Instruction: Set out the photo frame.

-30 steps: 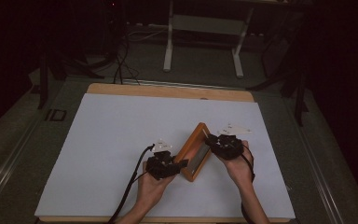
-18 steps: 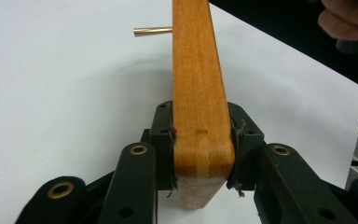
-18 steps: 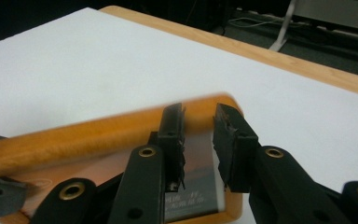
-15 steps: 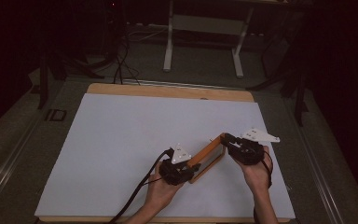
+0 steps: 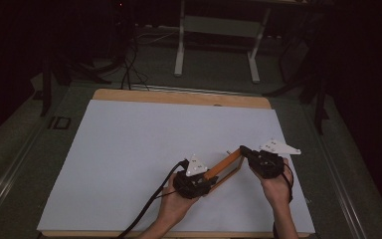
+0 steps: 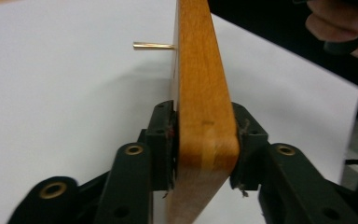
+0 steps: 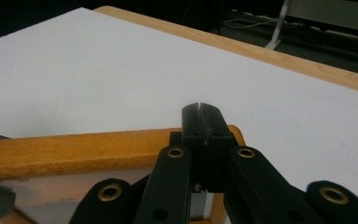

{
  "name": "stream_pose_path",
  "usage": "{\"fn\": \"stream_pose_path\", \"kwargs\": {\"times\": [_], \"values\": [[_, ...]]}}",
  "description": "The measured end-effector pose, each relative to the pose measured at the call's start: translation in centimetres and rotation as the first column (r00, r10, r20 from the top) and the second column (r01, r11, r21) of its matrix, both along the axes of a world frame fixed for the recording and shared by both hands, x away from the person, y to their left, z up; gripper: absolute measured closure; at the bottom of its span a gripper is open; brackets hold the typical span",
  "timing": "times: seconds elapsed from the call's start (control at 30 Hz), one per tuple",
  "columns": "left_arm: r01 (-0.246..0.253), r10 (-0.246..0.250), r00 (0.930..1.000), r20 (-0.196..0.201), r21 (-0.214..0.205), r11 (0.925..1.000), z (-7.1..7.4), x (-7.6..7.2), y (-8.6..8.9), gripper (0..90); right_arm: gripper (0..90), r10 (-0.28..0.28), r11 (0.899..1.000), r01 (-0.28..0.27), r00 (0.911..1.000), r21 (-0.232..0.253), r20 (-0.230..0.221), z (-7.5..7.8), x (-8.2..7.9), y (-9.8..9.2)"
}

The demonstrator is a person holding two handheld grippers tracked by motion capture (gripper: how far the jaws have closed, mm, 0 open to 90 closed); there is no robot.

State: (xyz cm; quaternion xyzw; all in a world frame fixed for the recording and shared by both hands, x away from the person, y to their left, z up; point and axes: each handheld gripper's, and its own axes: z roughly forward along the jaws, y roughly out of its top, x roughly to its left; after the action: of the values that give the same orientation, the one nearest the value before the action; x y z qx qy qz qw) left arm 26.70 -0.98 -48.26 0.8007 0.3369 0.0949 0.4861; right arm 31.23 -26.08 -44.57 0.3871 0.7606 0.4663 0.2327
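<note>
Left tongs: your left gripper [image 6: 204,140] is clamped on the thick edge of the wooden picture frame [image 6: 200,93], pads pressed to both faces; its jaws gave a little wider a moment ago, yet the wood sits tight between them.
Right tongs: your right gripper [image 7: 200,122] has just snapped closed, jaws meeting above the frame's rounded corner [image 7: 230,133]; whether they pinch anything there you cannot tell.
What changed: a second ago you held the frame steeply up between your hands; now it lies low and slanted, and both hands have spread apart.
Frame: near the table's front edge, on the white sheet [image 5: 139,149], spanning left gripper [image 5: 195,183] to right gripper [image 5: 258,158].
Stray part: a brass pin [image 6: 153,45] juts sideways from it.
Meaning: you look close to setting it flat.
</note>
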Motion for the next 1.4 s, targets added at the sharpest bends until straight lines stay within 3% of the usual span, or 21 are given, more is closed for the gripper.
{"fn": "stream_pose_path", "kwargs": {"times": [0.13,0.3,0.37,0.63,0.67,0.73,0.8,1.13,1.3,1.4], "values": [[-0.007,0.007,0.9995,-0.032,0.018,0.9998,-1.6,0.0,0.2,54.4,89.8,0.002,1.0,-0.002,1.0,0.016,0.002,-0.2,-0.1,-0.2],[-0.007,0.008,0.9977,-0.068,0.024,0.9997,-3.3,0.1,0.3,52.7,89.8,0.003,1.0,-0.003,1.0,0.013,0.004,-0.1,-0.1,-0.2],[-0.004,0.006,0.9984,-0.056,0.044,0.999,-3.6,0.1,0.1,53.7,89.8,0.003,1.0,-0.003,1.0,0.015,0.002,-0.2,-0.1,-0.1],[0.011,-0.008,0.9986,-0.053,0.056,0.9984,-4.3,0.2,-0.5,63.6,89.9,0.004,1.0,-0.004,1.0,0.015,0.003,-0.2,-0.1,-0.1],[0.017,-0.015,0.9994,-0.032,0.076,0.9969,-4.3,0.1,-0.7,63.6,89.9,0.005,1.0,-0.005,1.0,0.016,0.003,-0.2,-0.1,-0.1],[0.015,-0.015,0.9999,0.0,0.112,0.9936,-4.2,-0.1,-0.8,66.9,89.8,0.004,1.0,-0.004,1.0,0.012,0.007,-0.2,0.0,-0.1],[0.017,-0.018,0.9998,0.007,0.129,0.9915,-4.1,0.0,-0.8,68.4,89.7,0.0,1.0,0.0,0.9999,0.003,0.01,-0.1,-0.1,0.1],[0.033,-0.033,0.9994,-0.009,0.121,0.9921,-3.4,0.7,-0.4,69.2,86.2,-0.011,1.0,0.011,0.9998,-0.013,0.015,-0.1,-0.1,-0.4],[0.06,-0.061,0.9981,0.004,0.109,0.9922,-1.2,1.4,0.7,69.3,84.5,-0.009,1.0,0.009,0.9997,-0.011,0.023,0.3,-0.3,-0.6],[0.106,-0.111,0.9935,0.027,0.134,0.9853,0.8,2.0,1.6,69.3,82.7,-0.001,1.0,0.001,0.9994,-0.011,0.035,0.6,-0.5,-0.7]]}}
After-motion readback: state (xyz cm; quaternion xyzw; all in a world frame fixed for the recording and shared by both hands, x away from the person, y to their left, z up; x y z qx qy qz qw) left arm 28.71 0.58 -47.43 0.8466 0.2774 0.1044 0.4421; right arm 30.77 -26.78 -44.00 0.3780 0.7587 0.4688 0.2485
